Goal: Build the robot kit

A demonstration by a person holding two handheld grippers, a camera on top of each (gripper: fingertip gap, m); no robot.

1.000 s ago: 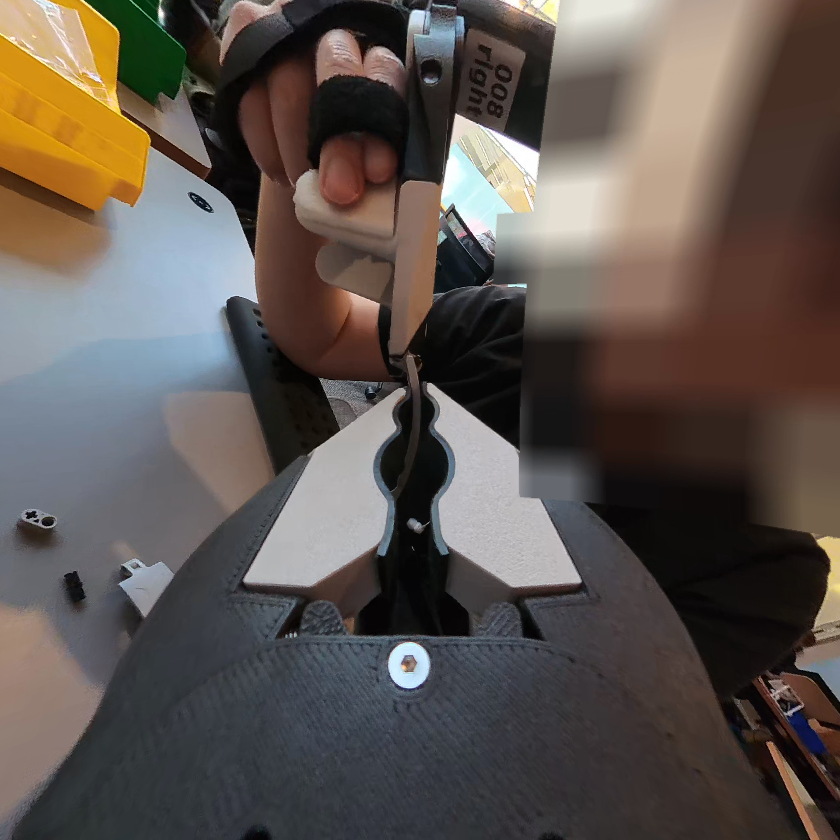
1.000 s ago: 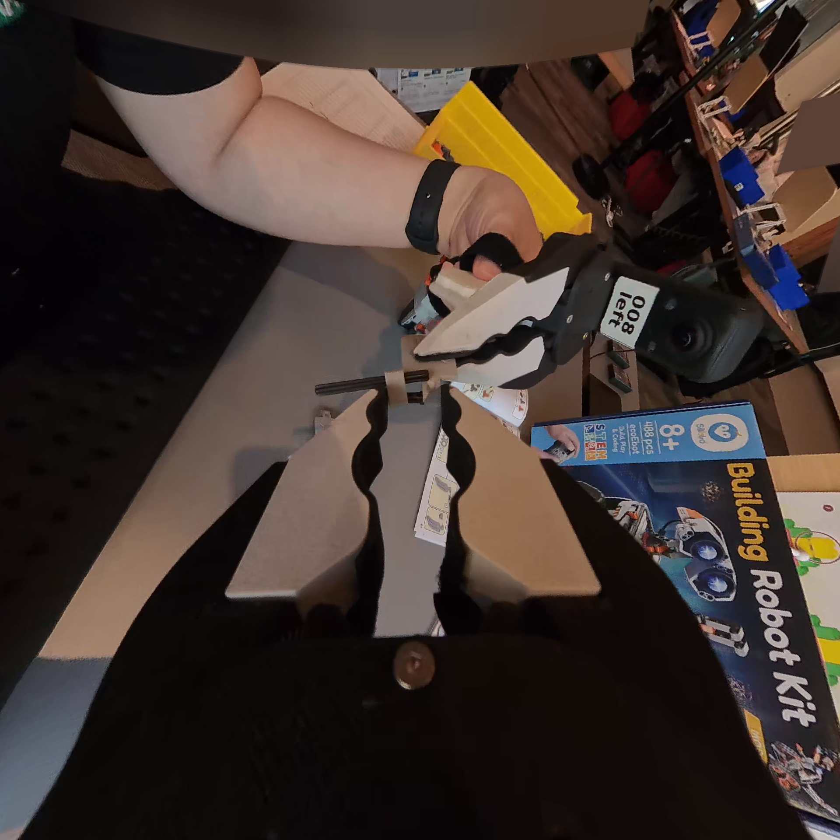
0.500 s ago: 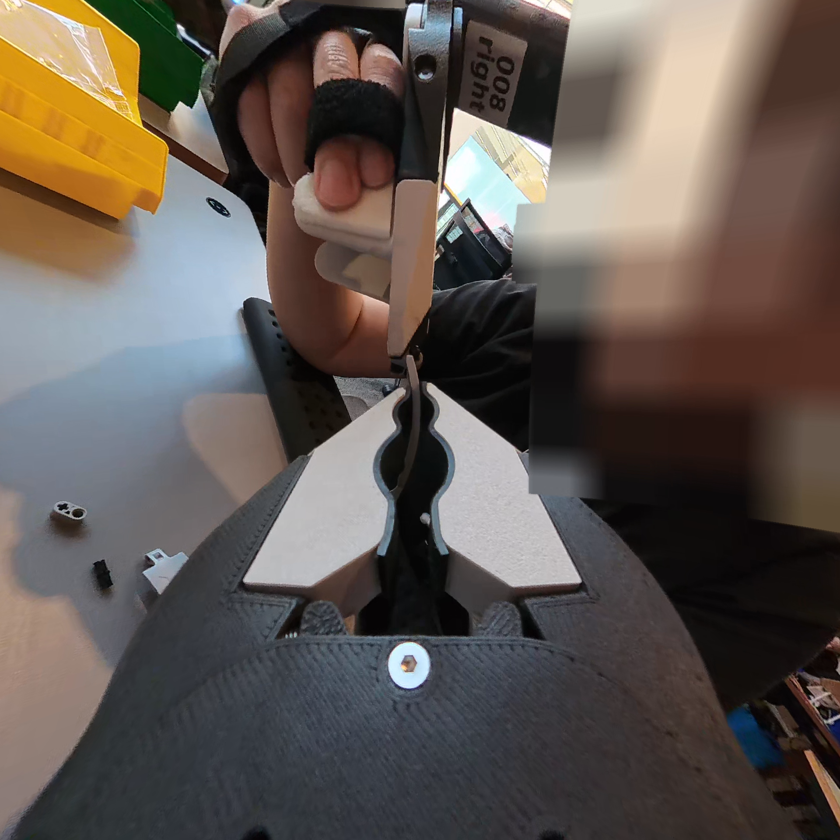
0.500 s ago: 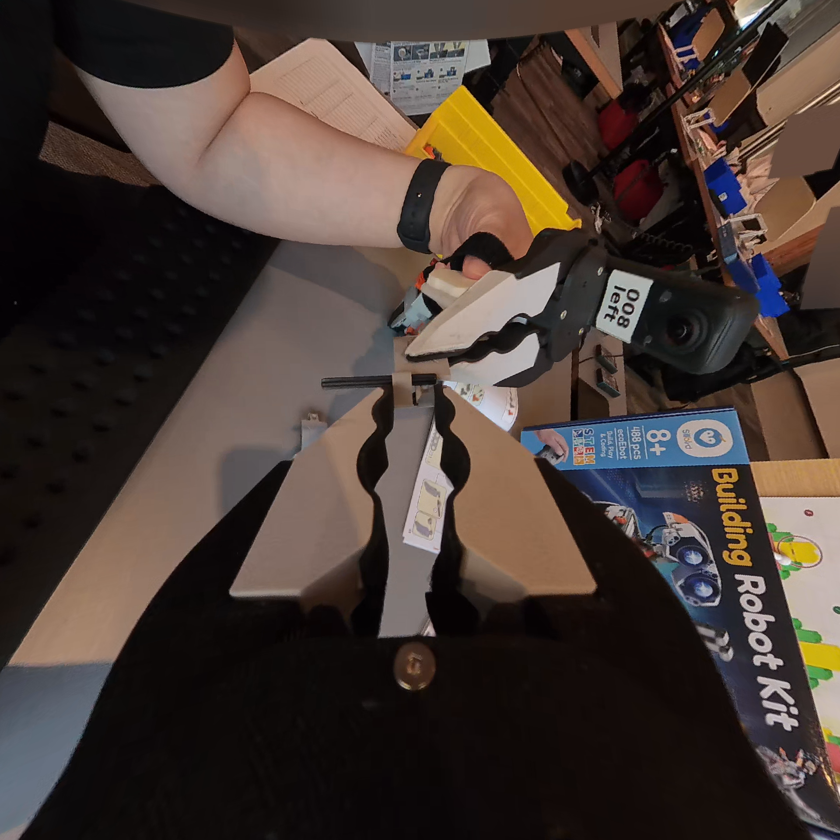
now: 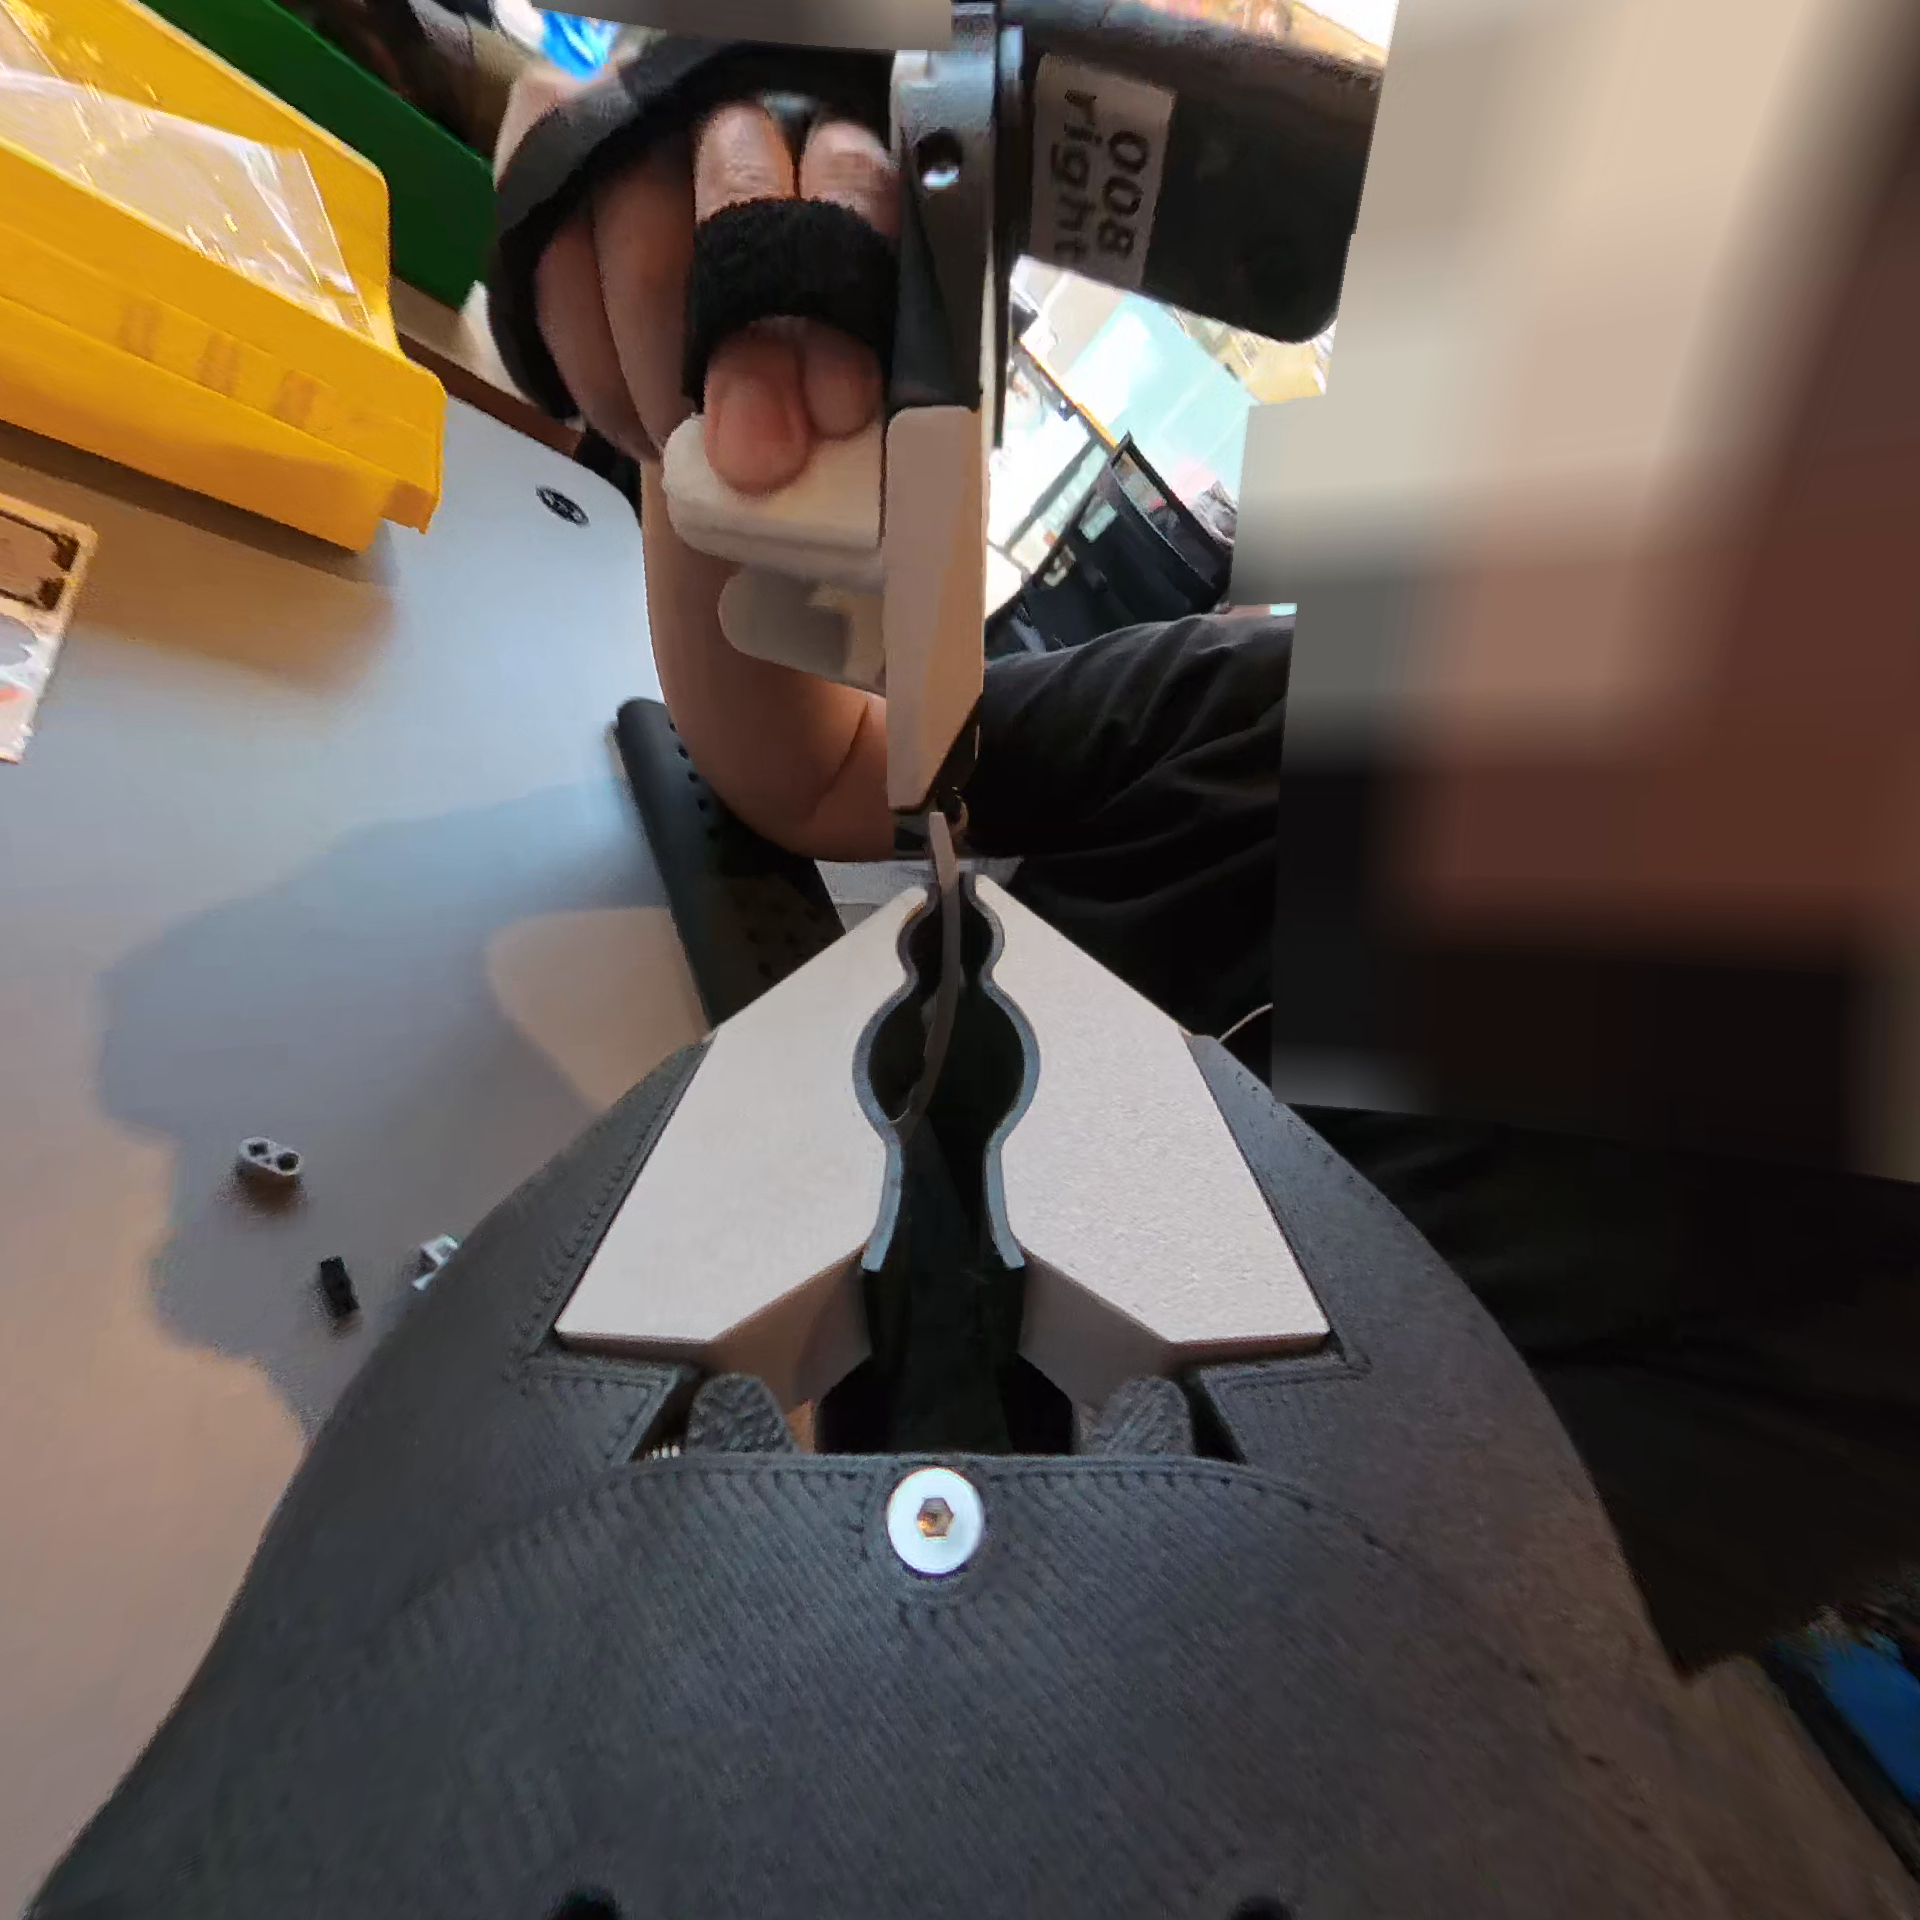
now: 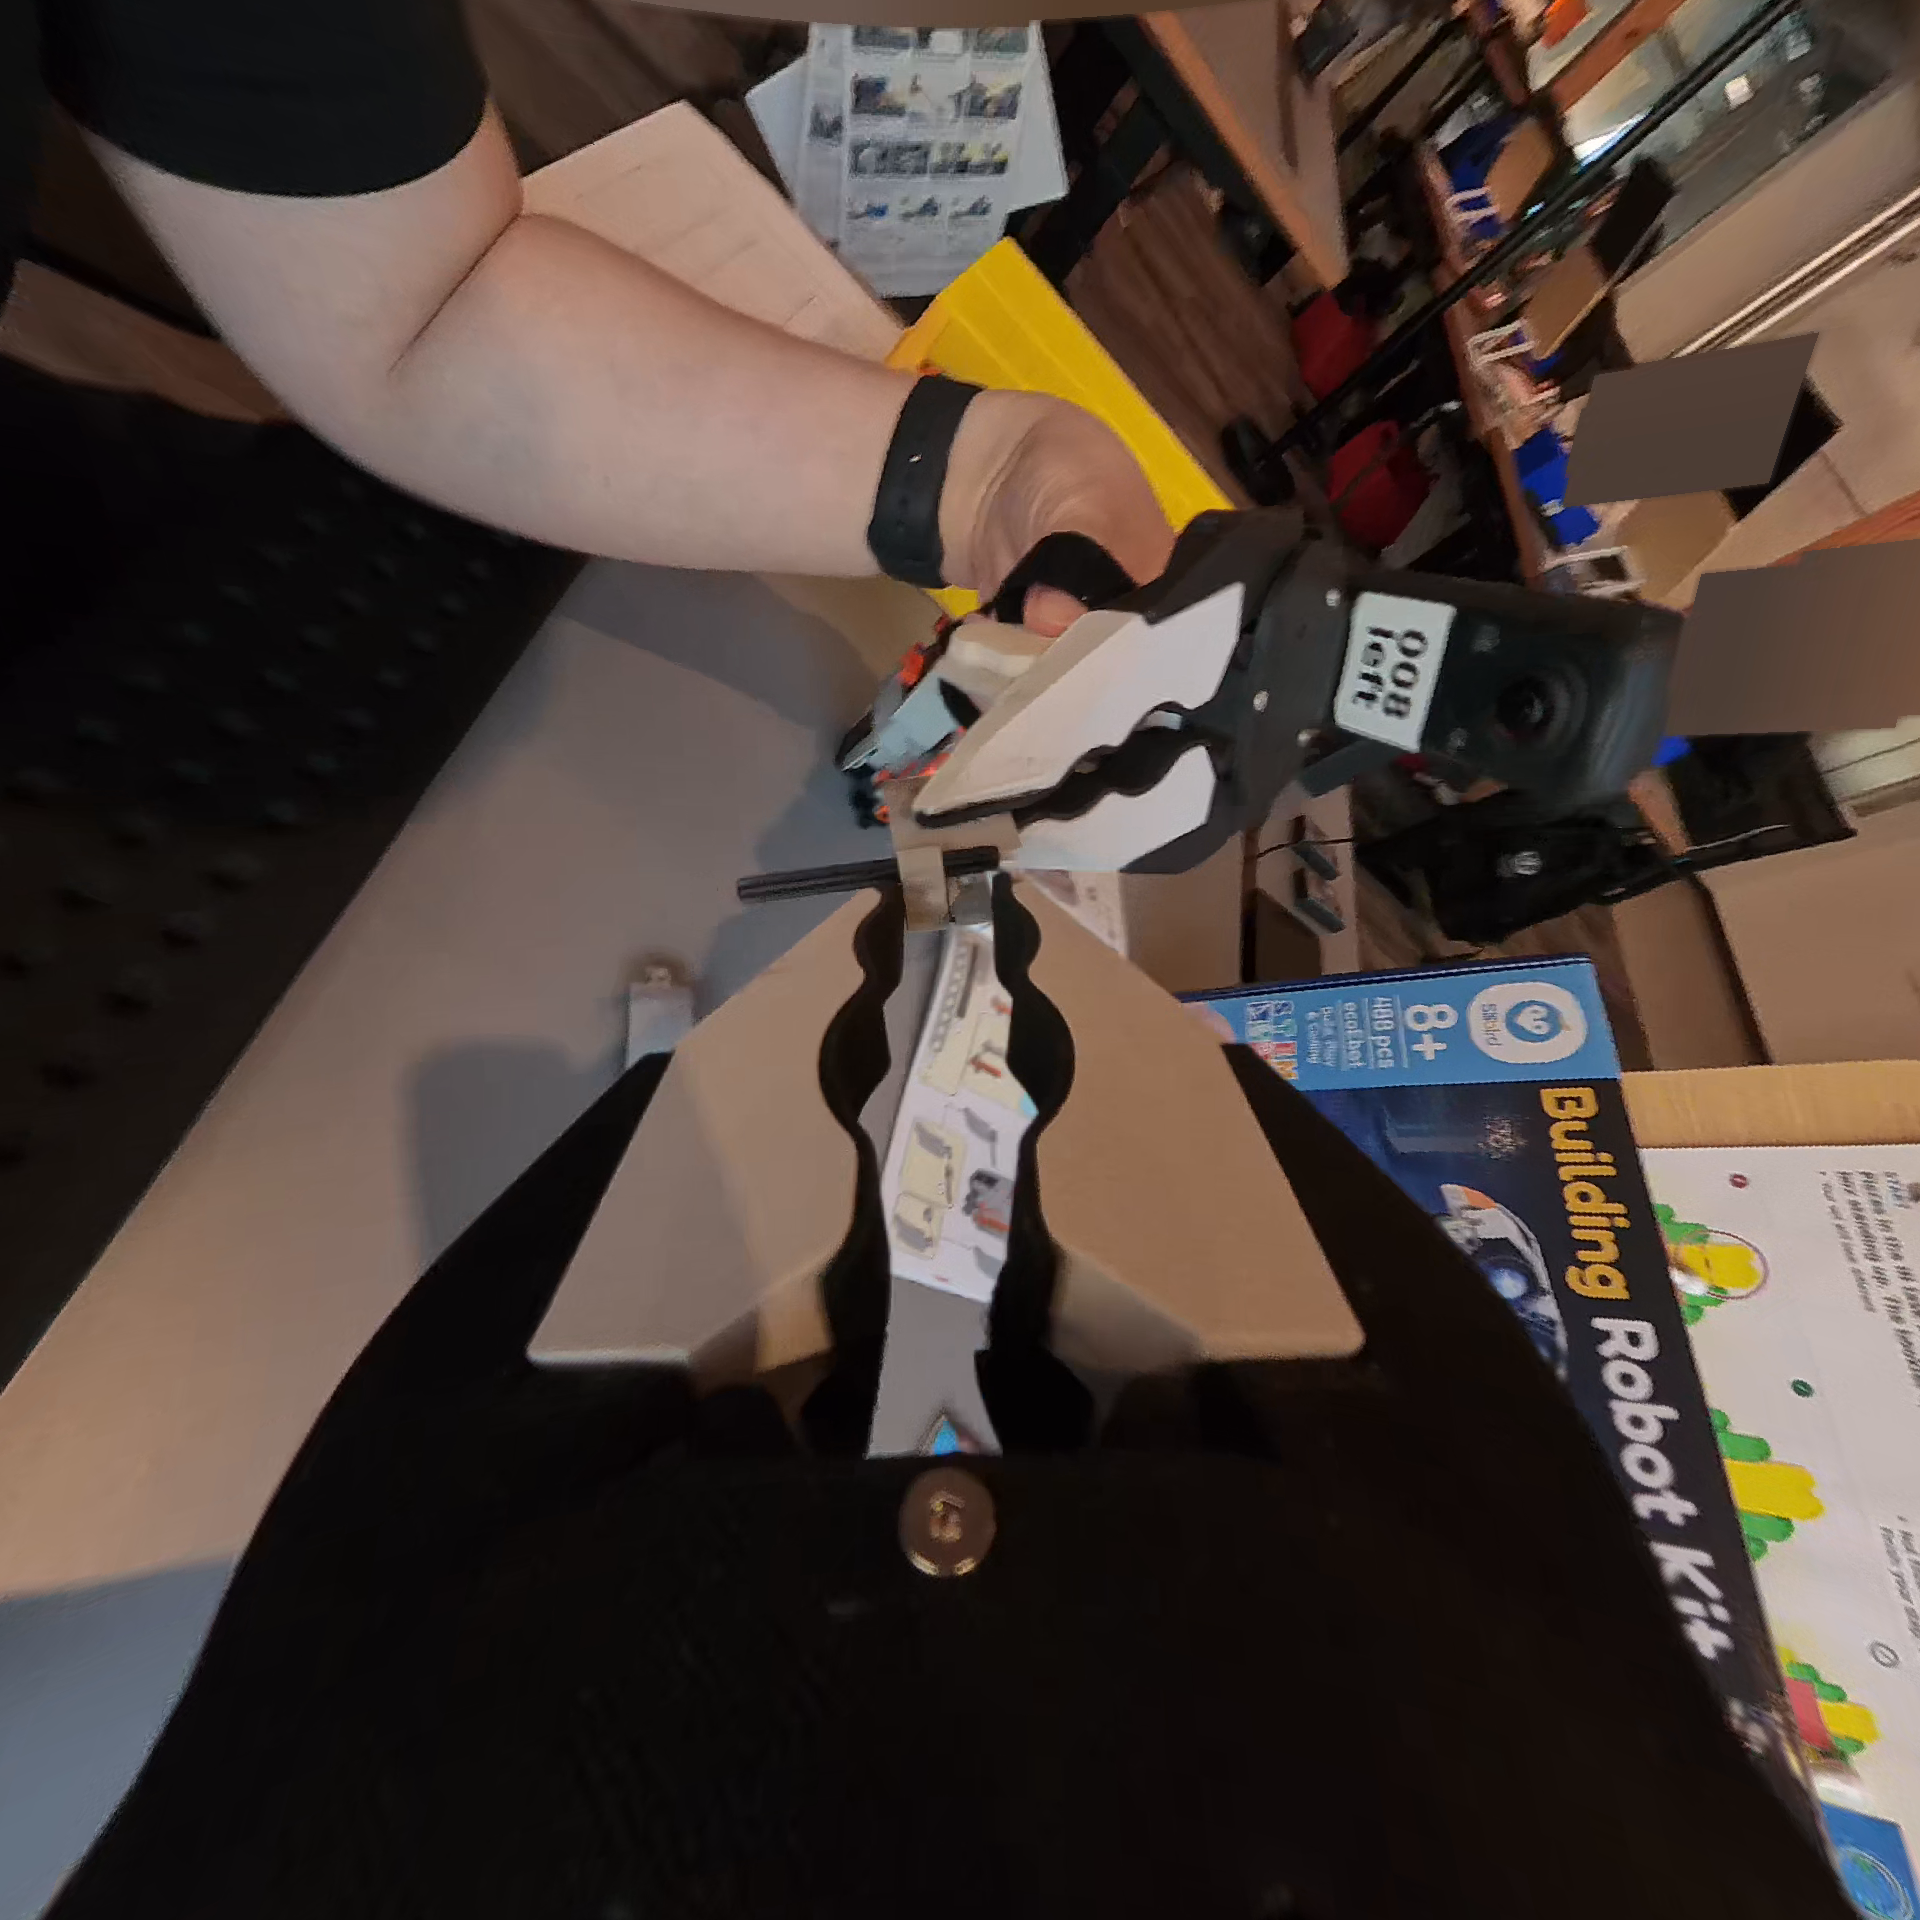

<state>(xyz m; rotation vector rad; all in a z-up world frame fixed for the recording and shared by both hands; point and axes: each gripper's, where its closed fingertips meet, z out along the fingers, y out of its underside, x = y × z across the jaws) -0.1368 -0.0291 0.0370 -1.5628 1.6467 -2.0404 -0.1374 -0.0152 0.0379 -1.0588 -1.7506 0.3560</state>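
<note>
The right gripper (image 6: 940, 902) pinches a small beige connector piece (image 6: 925, 883) threaded on a black axle rod (image 6: 821, 883), held above the grey table (image 6: 582, 935). The left gripper (image 5: 943, 896) clamps the same piece (image 5: 943, 862) at its tips. Below lies an instruction sheet (image 6: 951, 1174), then a blue kit box (image 6: 1455, 1091); farther off, a yellow bin (image 5: 187, 343).

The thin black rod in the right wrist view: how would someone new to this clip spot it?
Find the grey table and the two grippers meeting above it. The black rod lies crosswise at their fingertips, threaded through a small beige piece. It is the only dark, straight stick there, poking out leftward.
</note>
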